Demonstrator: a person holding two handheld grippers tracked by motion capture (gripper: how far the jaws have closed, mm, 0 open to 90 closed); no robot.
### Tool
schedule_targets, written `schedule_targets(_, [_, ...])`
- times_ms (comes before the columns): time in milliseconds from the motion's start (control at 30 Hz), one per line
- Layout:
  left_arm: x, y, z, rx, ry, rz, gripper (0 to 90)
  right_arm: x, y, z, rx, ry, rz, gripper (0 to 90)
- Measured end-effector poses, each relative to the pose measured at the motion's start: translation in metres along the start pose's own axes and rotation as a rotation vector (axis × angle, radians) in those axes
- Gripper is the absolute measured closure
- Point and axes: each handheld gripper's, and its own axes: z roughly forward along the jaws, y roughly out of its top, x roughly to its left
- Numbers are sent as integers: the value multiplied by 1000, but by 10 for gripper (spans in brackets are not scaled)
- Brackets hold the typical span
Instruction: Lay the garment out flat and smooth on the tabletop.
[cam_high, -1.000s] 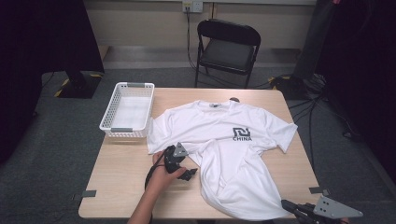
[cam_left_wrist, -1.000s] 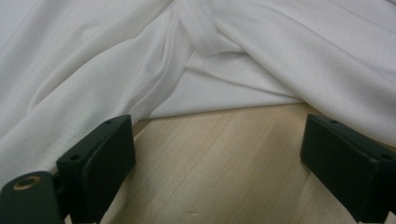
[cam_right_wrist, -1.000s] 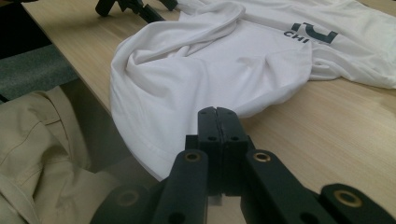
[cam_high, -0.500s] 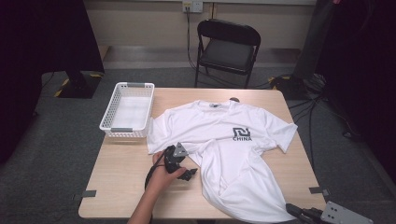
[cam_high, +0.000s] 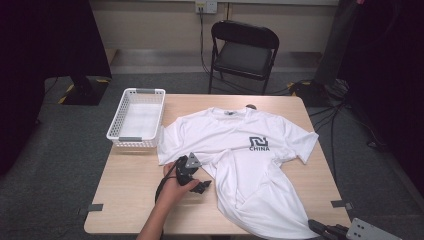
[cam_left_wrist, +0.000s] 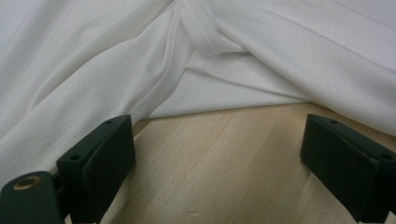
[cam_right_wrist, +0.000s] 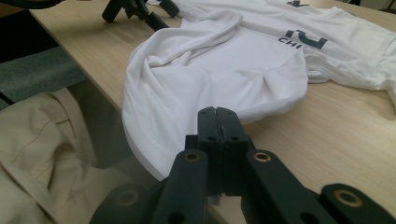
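Right claw (cam_right_wrist: 217, 116): low at the near right corner of the bench (cam_high: 130, 200), jaws pressed flat together, nothing between them. In its own view the shirt's hem (cam_right_wrist: 154, 154) hangs over the near bench edge just ahead and to the left of the jaw tips; the person's tan trouser leg (cam_right_wrist: 42, 140) sits below that edge.

Left claw (cam_high: 197, 186): held in the left hand (cam_high: 175, 187), resting on bare bench at the shirt's left side. Jaws wide apart, empty. In its view a bunched fold of the shirt (cam_left_wrist: 201, 60) lies straight ahead, just beyond the jaw tips, with bare wood between the jaws. Not touching cloth, as far as I can tell.

White T-shirt (cam_high: 240, 150): spread face up across the middle and right of the bench, collar far, hem near, so its long axis runs near-to-far. Lower half twisted and rumpled toward the near right. "CHINA" print (cam_high: 259, 144) on the chest.

Judgement: left claw is nearer the side fold, right claw nearer the hem. Nothing blocks either approach.

White basket (cam_high: 136, 120): far left of the bench, empty, just beside the left sleeve. Folding chair (cam_high: 242, 52) beyond the bench.
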Motion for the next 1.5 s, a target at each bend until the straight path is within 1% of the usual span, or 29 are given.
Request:
schedule_targets(33, [0,0,0,0,0,-1,98,-1,0,0,0,3,0,895])
schedule_targets(67, [0,0,0,0,0,0,97,-2,1,1,1,6,-1,854])
schedule_targets(133, [0,0,0,0,0,0,97,-3,2,2,-3,-31,10,642])
schedule_targets(233, [0,0,0,0,0,-1,97,-10,6,4,1,-58,43,489])
schedule_targets(300, [0,0,0,0,0,0,97,-16,10,8,6,-67,51,396])
schedule_targets(333, [0,0,0,0,-1,-1,97,-19,11,10,5,-70,59,365])
schedule_targets(433, [0,0,0,0,-1,0,97,-29,16,21,27,-75,59,296])
schedule_targets(533, [0,0,0,0,-1,-1,97,-38,20,35,45,-67,65,269])
schedule_targets(567, [0,0,0,0,-1,-1,97,-40,21,39,52,-63,64,265])
schedule_targets(667, [0,0,0,0,-1,-1,97,-48,22,52,66,-71,61,271])
schedule_targets(733, [0,0,0,0,-1,0,97,-56,20,61,66,-78,83,284])
schedule_targets(767, [0,0,0,0,-1,0,97,-59,19,65,79,-78,96,293])
schedule_targets(800, [0,0,0,0,-1,-1,98,-62,18,68,86,-94,104,303])
schedule_targets(833, [0,0,0,0,-1,-1,98,-64,17,71,85,-101,108,329])
schedule_targets(933, [0,0,0,0,-1,-1,97,-70,11,81,97,-98,127,440])
schedule_targets(1033, [0,0,0,0,-1,-1,97,-74,6,90,124,-98,143,487])
schedule_targets(1100, [0,0,0,0,-1,-1,97,-77,5,96,135,-112,143,494])
schedule_targets(1133, [0,0,0,0,-1,-1,97,-79,5,99,138,-117,137,517])
schedule_targets(1200, [0,0,0,0,-1,-1,97,-83,7,107,160,-135,120,535])
schedule_targets(1267, [0,0,0,0,-1,-1,97,-84,7,115,177,-150,100,575])
schedule_targets(1300, [0,0,0,0,-1,-1,97,-85,7,118,192,-155,98,588])
schedule_targets(1333, [0,0,0,-1,0,-1,97,-85,6,120,194,-158,96,605])
schedule_targets(1400, [0,0,0,0,-1,-1,97,-86,4,123,207,-182,88,602])
schedule_targets(1433, [0,0,0,-1,0,-1,97,-87,3,123,208,-174,94,608])
schedule_targets(1500, [0,0,0,0,0,-1,97,-88,2,122,210,-181,96,631])
